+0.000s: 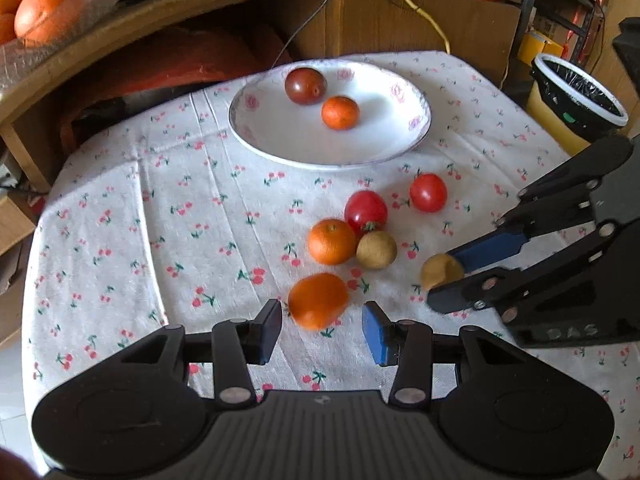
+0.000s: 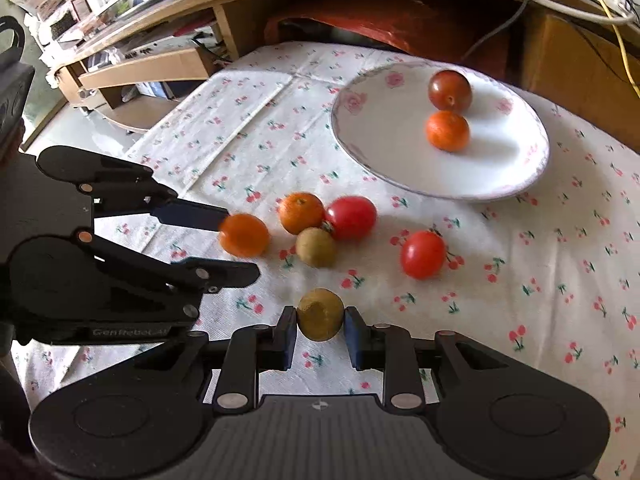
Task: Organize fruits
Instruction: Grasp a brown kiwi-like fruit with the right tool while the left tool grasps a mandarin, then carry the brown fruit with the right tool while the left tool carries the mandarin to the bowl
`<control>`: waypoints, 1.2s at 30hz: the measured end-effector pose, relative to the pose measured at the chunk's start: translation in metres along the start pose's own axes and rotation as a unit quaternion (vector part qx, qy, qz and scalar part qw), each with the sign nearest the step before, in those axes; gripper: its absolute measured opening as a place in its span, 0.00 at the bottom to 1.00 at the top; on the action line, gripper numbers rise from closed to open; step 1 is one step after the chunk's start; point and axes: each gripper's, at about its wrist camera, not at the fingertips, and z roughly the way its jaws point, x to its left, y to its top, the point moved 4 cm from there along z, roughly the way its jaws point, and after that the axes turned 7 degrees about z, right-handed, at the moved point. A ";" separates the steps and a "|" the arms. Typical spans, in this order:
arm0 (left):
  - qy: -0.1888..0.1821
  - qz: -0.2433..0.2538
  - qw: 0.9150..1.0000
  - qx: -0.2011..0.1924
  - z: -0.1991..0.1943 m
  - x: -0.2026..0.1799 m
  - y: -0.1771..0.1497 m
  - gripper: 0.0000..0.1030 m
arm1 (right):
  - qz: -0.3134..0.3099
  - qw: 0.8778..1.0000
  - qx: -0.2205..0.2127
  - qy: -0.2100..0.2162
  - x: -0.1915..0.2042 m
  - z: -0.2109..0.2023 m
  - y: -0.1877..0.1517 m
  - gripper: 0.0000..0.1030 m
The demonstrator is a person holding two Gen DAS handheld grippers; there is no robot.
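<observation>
A white floral plate (image 1: 296,136) (image 2: 400,148) holds a dark tomato (image 1: 305,85) and a small orange (image 1: 340,112). On the cherry-print cloth lie an orange (image 1: 331,241), two red tomatoes (image 1: 365,210) (image 1: 428,192) and a brown fruit (image 1: 376,249). My left gripper (image 1: 322,330) (image 2: 240,242) is open, and another orange (image 1: 318,300) (image 2: 244,235) sits between its fingertips. My right gripper (image 2: 320,332) (image 1: 440,280) is shut on a second brown fruit (image 2: 320,314) (image 1: 442,270), low over the cloth at the near right.
A yellow bin with a black liner (image 1: 576,92) stands past the table's right corner. A cardboard box (image 1: 400,20) and cables sit behind the plate. A wooden shelf (image 1: 80,56) carries large oranges (image 1: 48,4) at the far left. The cloth's left half (image 1: 140,220) is bare.
</observation>
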 end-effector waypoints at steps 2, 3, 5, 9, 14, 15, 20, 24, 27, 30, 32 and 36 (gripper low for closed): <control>0.000 -0.001 1.000 -0.002 0.003 0.000 -0.001 0.50 | 0.003 1.000 -0.001 0.000 -0.003 0.000 -0.001 0.21; 0.000 0.000 1.000 -0.003 0.004 0.000 0.000 0.50 | 0.004 1.000 0.000 0.002 -0.003 0.000 -0.001 0.21; -0.003 -0.007 1.000 -0.005 0.004 0.001 0.001 0.50 | 0.005 1.000 -0.001 0.002 -0.004 0.000 -0.001 0.21; -0.001 -0.010 1.000 -0.004 0.006 0.002 0.004 0.49 | 0.000 1.000 0.000 0.000 -0.002 0.001 0.001 0.22; 0.007 0.005 1.000 -0.004 0.006 -0.004 0.004 0.46 | -0.004 1.000 -0.001 0.001 -0.002 0.001 0.001 0.23; 0.008 0.005 1.000 -0.003 0.006 -0.004 0.005 0.46 | -0.004 1.000 -0.001 0.000 -0.002 0.001 0.001 0.23; 0.009 -0.002 1.000 0.003 0.008 -0.003 0.006 0.45 | -0.008 1.000 0.001 -0.001 0.000 0.002 0.002 0.25; 0.012 -0.004 1.000 0.006 0.008 -0.004 0.007 0.46 | -0.010 1.000 0.001 -0.003 0.001 0.004 0.003 0.26; 0.014 -0.004 1.000 0.007 0.007 -0.004 0.006 0.46 | -0.014 1.000 0.000 -0.008 0.002 0.004 0.003 0.25; 0.016 -0.006 1.000 0.010 0.006 -0.004 0.005 0.44 | -0.012 1.000 -0.002 -0.014 0.001 0.003 0.001 0.22; 0.021 -0.002 1.000 0.012 0.005 -0.004 0.004 0.38 | -0.004 1.000 -0.001 -0.013 0.000 0.002 0.000 0.21; 0.017 -0.007 1.000 0.018 0.003 -0.006 0.004 0.37 | 0.004 1.000 -0.004 -0.009 0.000 -0.002 0.001 0.21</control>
